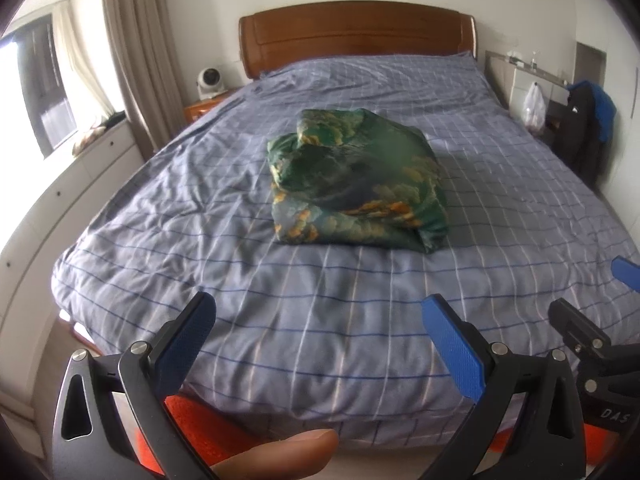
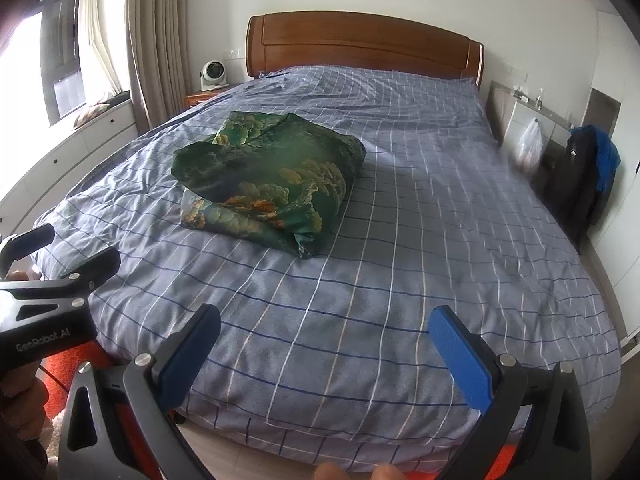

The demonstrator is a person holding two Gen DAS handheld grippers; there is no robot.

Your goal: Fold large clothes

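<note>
Your left gripper [image 1: 316,320] and right gripper [image 2: 326,334] both spread, empty, near the bed's foot edge; glossy green floral garment [image 2: 268,184] lumpily folded mid-bed on crinkled checked duvet [image 2: 420,260].

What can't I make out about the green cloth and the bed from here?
- Green patterned cloth: its inner layers and garment type, hidden by its own folds in both views.
- Far side of the cloth: hidden behind the bundle.
- Foot of the bed: blocked by the right hand-held gripper.
</note>
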